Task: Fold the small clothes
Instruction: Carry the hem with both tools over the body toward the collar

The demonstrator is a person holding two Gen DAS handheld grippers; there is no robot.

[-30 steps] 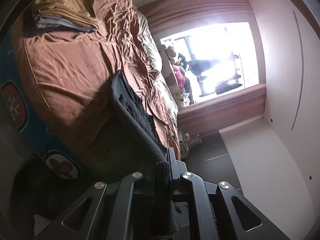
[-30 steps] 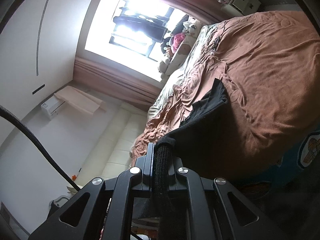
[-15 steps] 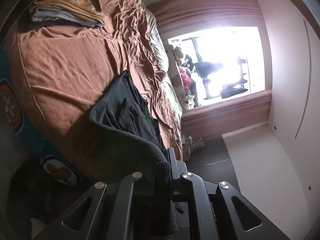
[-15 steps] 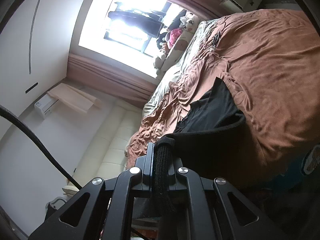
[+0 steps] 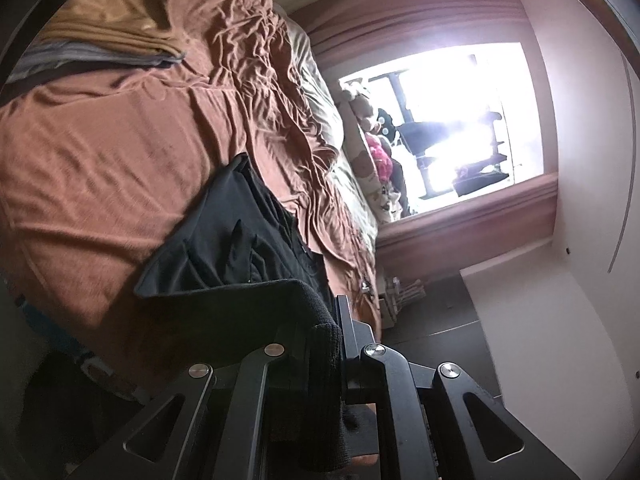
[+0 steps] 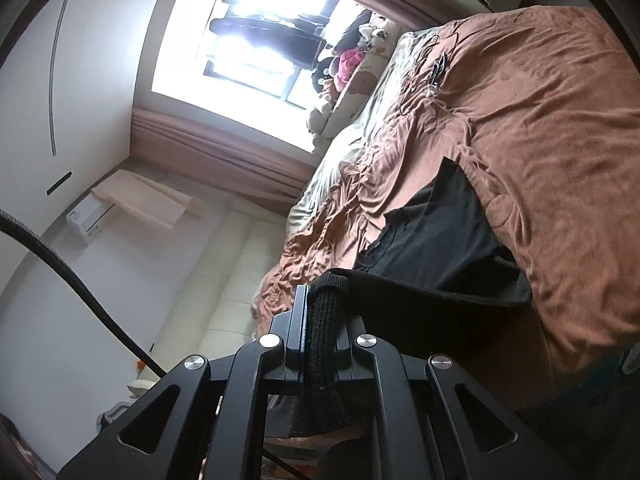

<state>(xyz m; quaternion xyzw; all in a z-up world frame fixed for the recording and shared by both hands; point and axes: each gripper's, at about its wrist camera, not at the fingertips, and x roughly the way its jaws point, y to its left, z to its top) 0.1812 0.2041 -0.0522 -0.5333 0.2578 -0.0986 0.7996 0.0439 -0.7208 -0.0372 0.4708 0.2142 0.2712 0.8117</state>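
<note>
A: How far along is it?
B: A folded stack (image 5: 100, 44) sits on the brown bedspread (image 5: 100, 152). The black garment (image 5: 240, 240) lies half on it; left gripper (image 5: 326, 334) and right gripper (image 6: 322, 312) each clench its ribbed hem, probably mid-fold.

A black garment (image 5: 240, 236) with a ribbed knit hem lies partly spread on the rust-brown bed cover, in the lower middle of the left view and right of centre in the right view (image 6: 440, 236). Its near edge is lifted and doubled over, stretched taut, ribbed corners bunched at bottom centre.
</note>
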